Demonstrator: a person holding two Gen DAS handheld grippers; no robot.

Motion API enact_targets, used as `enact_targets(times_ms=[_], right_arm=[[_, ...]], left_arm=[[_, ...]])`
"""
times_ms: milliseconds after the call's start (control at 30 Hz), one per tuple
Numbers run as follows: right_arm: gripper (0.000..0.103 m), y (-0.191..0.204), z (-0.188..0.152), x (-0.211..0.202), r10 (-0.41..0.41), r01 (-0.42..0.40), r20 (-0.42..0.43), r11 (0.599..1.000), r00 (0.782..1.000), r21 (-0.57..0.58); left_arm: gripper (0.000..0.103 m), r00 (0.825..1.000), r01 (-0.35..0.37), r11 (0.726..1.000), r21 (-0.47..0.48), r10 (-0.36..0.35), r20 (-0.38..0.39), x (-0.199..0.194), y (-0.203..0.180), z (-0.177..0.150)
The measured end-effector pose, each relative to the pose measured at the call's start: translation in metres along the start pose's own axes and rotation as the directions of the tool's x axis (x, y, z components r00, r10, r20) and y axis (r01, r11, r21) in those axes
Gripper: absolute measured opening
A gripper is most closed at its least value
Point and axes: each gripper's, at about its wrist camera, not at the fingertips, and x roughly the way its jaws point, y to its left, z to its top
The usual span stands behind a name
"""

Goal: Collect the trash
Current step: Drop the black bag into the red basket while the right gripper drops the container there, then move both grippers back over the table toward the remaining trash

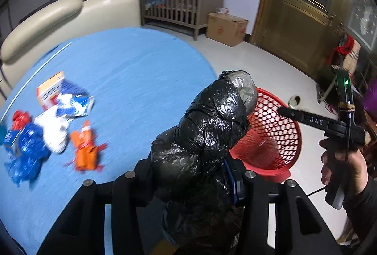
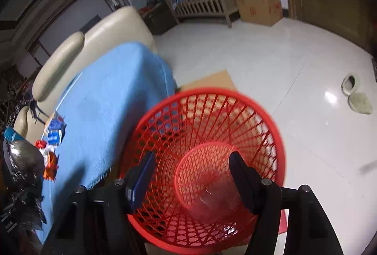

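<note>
My left gripper (image 1: 195, 174) is shut on a crumpled black plastic bag (image 1: 207, 127) and holds it up at the blue table's edge, beside the red mesh basket (image 1: 278, 134). The bag also shows in the right wrist view (image 2: 22, 160). My right gripper (image 2: 190, 160) is open and empty above the basket's mouth (image 2: 212, 94); a clear plastic piece (image 2: 212, 198) lies in the basket. It shows in the left wrist view (image 1: 294, 114). Trash lies on the blue cloth (image 1: 122, 71): an orange wrapper (image 1: 86, 148), blue wrappers (image 1: 23, 148), a white wad (image 1: 55, 134), an orange-white box (image 1: 50, 88).
A cream sofa (image 1: 70, 16) stands behind the table. A wooden crib (image 1: 179, 2) and a cardboard box (image 1: 226, 28) stand at the far wall. Flat cardboard (image 2: 209, 81) lies under the basket. Slippers (image 2: 357, 94) lie on the white floor.
</note>
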Motion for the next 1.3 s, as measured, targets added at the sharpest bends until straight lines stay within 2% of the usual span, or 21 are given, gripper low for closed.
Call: enact_targets(times_ms=[167, 400, 467, 533, 633, 767, 867, 1000, 1200, 1300], right_arm=[[0.068, -0.014, 0.01, -0.019, -0.026, 0.022, 0.074, 0.999, 0.997, 0.047], [0.068, -0.032, 0.015, -0.036, -0.05, 0.041, 0.098, 0.995, 0.994, 0.088], [0.068, -0.036, 0.015, -0.038, -0.054, 0.044, 0.101, 0.994, 0.993, 0.095], [0.068, -0.04, 0.015, -0.038, -0.057, 0.046, 0.104, 0.994, 0.993, 0.101], [0.068, -0.042, 0.015, -0.039, -0.056, 0.044, 0.107, 0.994, 0.993, 0.105], [0.068, -0.037, 0.014, -0.037, -0.044, 0.034, 0.101, 0.995, 0.994, 0.099], [0.068, -0.029, 0.013, -0.033, -0.025, 0.017, 0.094, 0.996, 0.995, 0.088], [0.068, -0.009, 0.01, -0.028, 0.012, -0.016, 0.081, 0.998, 0.997, 0.056], [0.068, 0.038, 0.006, -0.012, 0.085, -0.084, 0.028, 0.996, 0.996, -0.025], [0.068, 0.072, 0.002, -0.002, 0.134, -0.134, -0.014, 0.987, 0.991, -0.083]], left_arm=[[0.05, 0.999, 0.044, 0.997, 0.056, -0.042, -0.026, 0.017, -0.03, 0.014], [0.051, 0.994, 0.095, 0.992, 0.084, -0.09, -0.063, 0.045, -0.07, 0.039], [0.054, 0.992, 0.105, 0.991, 0.088, -0.097, -0.085, 0.055, -0.078, 0.042], [0.072, 0.99, 0.108, 0.99, 0.094, -0.098, -0.104, 0.062, -0.084, 0.044], [0.076, 0.991, 0.097, 0.991, 0.094, -0.087, -0.101, 0.061, -0.083, 0.043], [0.076, 0.993, 0.09, 0.995, 0.047, -0.086, -0.081, 0.049, -0.063, 0.041], [0.076, 0.996, 0.064, 0.998, -0.027, -0.065, -0.052, 0.034, -0.036, 0.036], [0.076, 1.0, -0.001, 0.99, -0.143, -0.002, -0.02, 0.012, 0.011, 0.019], [0.076, 0.993, -0.116, 0.949, -0.294, 0.117, -0.013, -0.022, 0.075, -0.022], [0.076, 0.983, -0.176, 0.91, -0.375, 0.183, -0.018, -0.039, 0.107, -0.047]])
